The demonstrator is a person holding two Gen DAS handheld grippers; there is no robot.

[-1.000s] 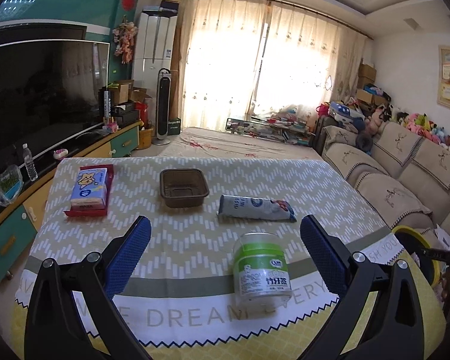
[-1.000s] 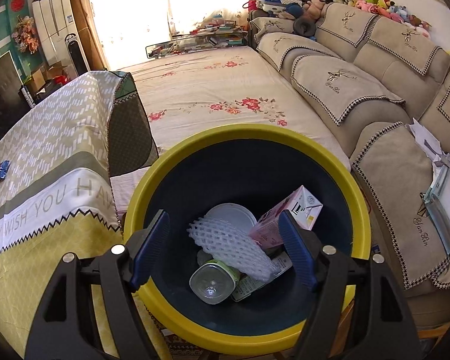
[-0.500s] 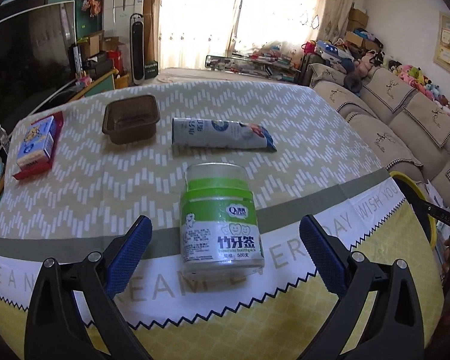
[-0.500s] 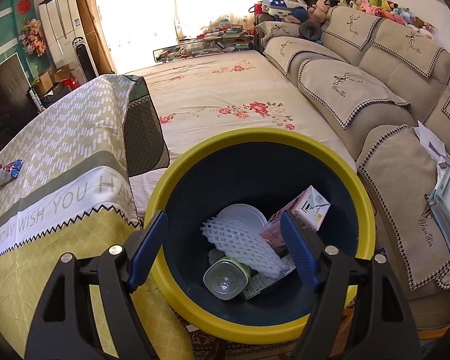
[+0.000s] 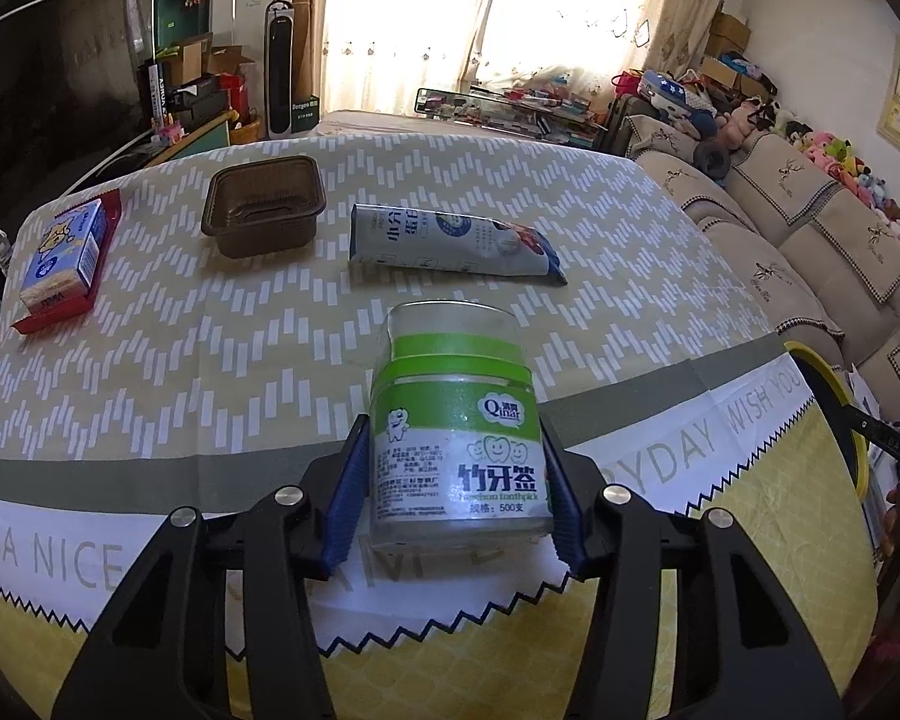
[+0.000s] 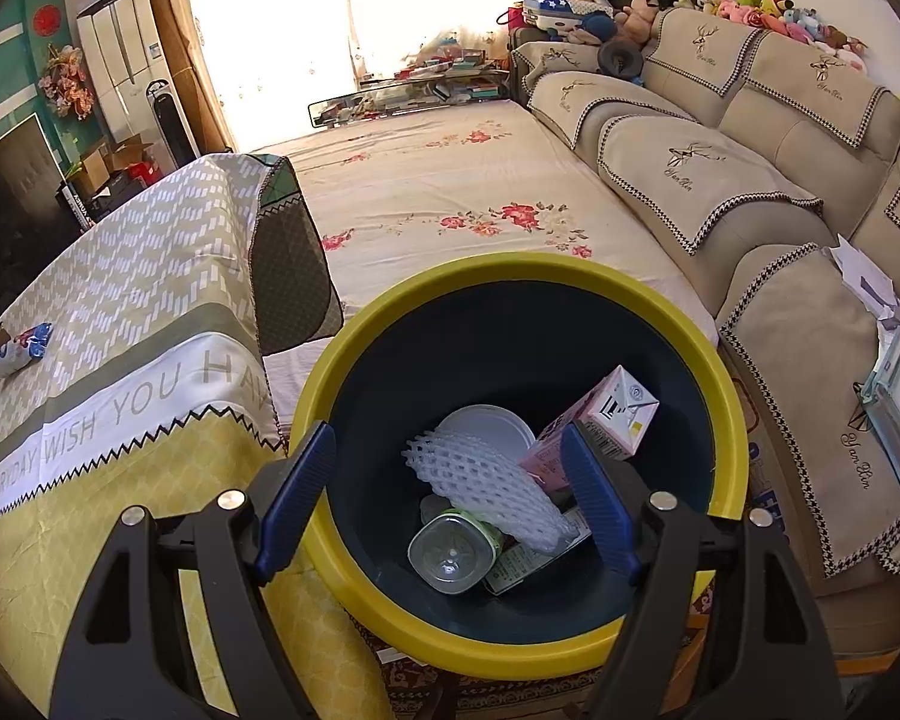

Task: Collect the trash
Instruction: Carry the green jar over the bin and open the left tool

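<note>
Left wrist: toothpick jar (image 5: 459,429) upright.

The jar's (image 5: 459,438) base sits hidden behind the blue pads (image 5: 347,495). The bin (image 5: 834,387) pokes in, mostly blocked by the table edge. In the bin (image 6: 390,312), foam netting (image 6: 486,489) covers a plate (image 6: 480,420) and some paper.

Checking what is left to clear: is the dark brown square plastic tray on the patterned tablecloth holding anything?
No, the dark brown square plastic tray sits empty on the tablecloth.
</note>
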